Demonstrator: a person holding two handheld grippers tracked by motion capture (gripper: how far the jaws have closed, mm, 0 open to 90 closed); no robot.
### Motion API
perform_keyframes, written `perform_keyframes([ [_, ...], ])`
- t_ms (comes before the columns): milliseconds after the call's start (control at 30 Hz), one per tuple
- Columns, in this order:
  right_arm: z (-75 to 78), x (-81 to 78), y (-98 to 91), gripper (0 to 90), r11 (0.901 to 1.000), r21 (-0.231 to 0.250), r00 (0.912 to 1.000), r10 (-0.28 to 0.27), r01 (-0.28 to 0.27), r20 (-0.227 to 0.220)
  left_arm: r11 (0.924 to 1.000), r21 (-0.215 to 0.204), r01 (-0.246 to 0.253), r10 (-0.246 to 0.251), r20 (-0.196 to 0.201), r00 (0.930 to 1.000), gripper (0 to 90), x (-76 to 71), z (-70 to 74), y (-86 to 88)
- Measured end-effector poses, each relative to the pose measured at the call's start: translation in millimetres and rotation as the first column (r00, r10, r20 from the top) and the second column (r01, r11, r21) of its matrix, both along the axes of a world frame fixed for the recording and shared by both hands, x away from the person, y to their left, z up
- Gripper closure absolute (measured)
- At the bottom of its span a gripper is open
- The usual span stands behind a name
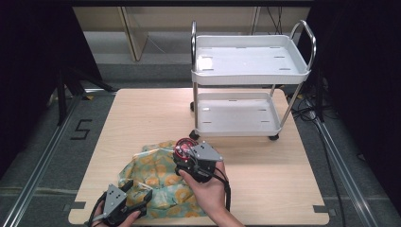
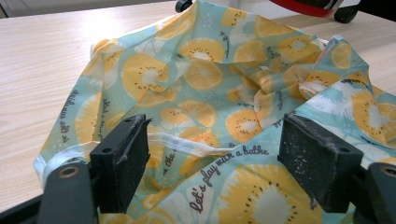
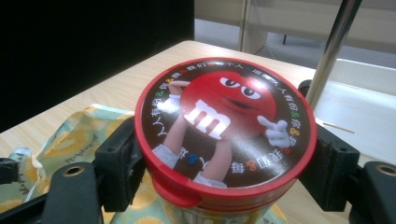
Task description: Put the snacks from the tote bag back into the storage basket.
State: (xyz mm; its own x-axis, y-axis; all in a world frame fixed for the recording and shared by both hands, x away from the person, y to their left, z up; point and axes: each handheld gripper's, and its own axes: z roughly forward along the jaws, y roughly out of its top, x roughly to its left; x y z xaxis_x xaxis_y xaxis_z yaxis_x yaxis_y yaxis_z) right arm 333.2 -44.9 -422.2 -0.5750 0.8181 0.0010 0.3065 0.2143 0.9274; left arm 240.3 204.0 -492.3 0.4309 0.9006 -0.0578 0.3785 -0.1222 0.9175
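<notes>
The right gripper (image 1: 185, 158) holds a round candy tub (image 3: 224, 135) with a red lid. In the right gripper view its two jaws press the tub's sides just under the lid rim, one on each side, so the grip is closed on the tub. The tub stands upright, its long axis vertical, lid facing up. In the high view it sits over the far edge of the fruit-print cloth bag (image 1: 158, 182), which lies crumpled on the near-left part of the wooden table (image 1: 265, 184).

The left gripper (image 1: 137, 196) is at the near edge of the bag. In the left gripper view its jaws stand wide apart with nothing between them but the bag fabric (image 2: 210, 107) spread below and ahead; a white hem runs across just past the left jaw. It cannot be told whether the jaw tips touch the cloth.

Key relation: the tub is beyond and to the right of the left gripper, with the bag between the two. The bag's mouth cannot be made out for sure. A likely next step is the left gripper pinching the hem to lift an opening toward the tub. The white two-shelf cart (image 1: 250, 71) stands at the table's far side, well apart from both grippers.
</notes>
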Motion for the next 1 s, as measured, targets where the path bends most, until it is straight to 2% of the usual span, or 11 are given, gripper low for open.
perform_keyframes([
  [67, -0.2, -0.3, 0.3, 26.6, 0.9999, 0.013, 0.9996, 0.002, -0.001, -0.027, 0.9999, 0.016, 0.004, -0.004, -0.005, 1.0000, 23.8, -0.3, 0.3, 1.1],
  [167, -1.2, 2.2, -0.8, 26.6, 0.9999, 0.011, 0.9999, 0.005, -0.005, -0.010, 0.9999, 0.015, 0.002, -0.002, -0.003, 1.0000, 23.8, -0.5, 0.5, 0.3],
  [300, -0.3, 2.5, -2.7, 26.6, 0.9997, 0.015, 0.9996, -0.019, 0.019, -0.020, 0.9999, 0.015, 0.003, -0.003, -0.004, 1.0000, 23.8, -0.4, 0.5, 0.1],
  [533, 0.0, 8.4, -8.1, 26.6, 0.9992, -0.012, 0.9993, -0.038, 0.038, -0.001, 0.9999, 0.014, 0.000, 0.000, -0.005, 1.0000, 23.8, -0.9, 0.5, 0.0],
  [567, -0.1, 7.6, -7.7, 26.6, 0.9990, 0.000, 0.9988, -0.044, 0.044, -0.023, 0.9999, 0.016, -0.001, 0.001, -0.005, 1.0000, 23.8, -1.0, 0.7, 0.2],
  [667, -1.0, 9.2, -9.4, 26.6, 0.9987, -0.006, 0.9984, -0.051, 0.051, -0.024, 0.9999, 0.017, -0.002, 0.002, -0.005, 1.0000, 23.8, -1.3, 0.9, 0.2],
  [700, -1.6, 9.4, -8.4, 26.6, 0.9988, 0.014, 0.9980, -0.046, 0.047, -0.044, 0.9999, 0.016, -0.003, 0.003, -0.005, 1.0000, 23.8, -1.3, 0.9, 0.1],
  [733, -1.3, 9.8, -9.4, 26.6, 0.9985, -0.006, 0.9981, -0.055, 0.054, -0.027, 0.9999, 0.013, -0.003, 0.003, -0.005, 1.0000, 23.8, -1.2, 0.8, 0.0],
  [833, -0.6, 9.3, -9.6, 26.6, 0.9976, 0.014, 0.9961, -0.066, 0.067, -0.059, 0.9999, 0.013, -0.001, 0.001, -0.004, 1.0000, 23.8, -1.1, 0.8, 0.1],
  [933, 0.3, 14.3, -13.9, 26.6, 0.9983, -0.029, 0.9987, -0.051, 0.051, 0.002, 0.9999, 0.012, -0.003, 0.003, -0.002, 1.0000, 23.7, -1.1, 0.9, -0.1],
  [1000, 0.5, 13.5, -12.9, 26.6, 0.9982, -0.006, 0.9979, -0.060, 0.060, -0.024, 0.9999, 0.011, -0.002, 0.002, -0.002, 1.0000, 23.6, -1.0, 0.8, -0.4],
])
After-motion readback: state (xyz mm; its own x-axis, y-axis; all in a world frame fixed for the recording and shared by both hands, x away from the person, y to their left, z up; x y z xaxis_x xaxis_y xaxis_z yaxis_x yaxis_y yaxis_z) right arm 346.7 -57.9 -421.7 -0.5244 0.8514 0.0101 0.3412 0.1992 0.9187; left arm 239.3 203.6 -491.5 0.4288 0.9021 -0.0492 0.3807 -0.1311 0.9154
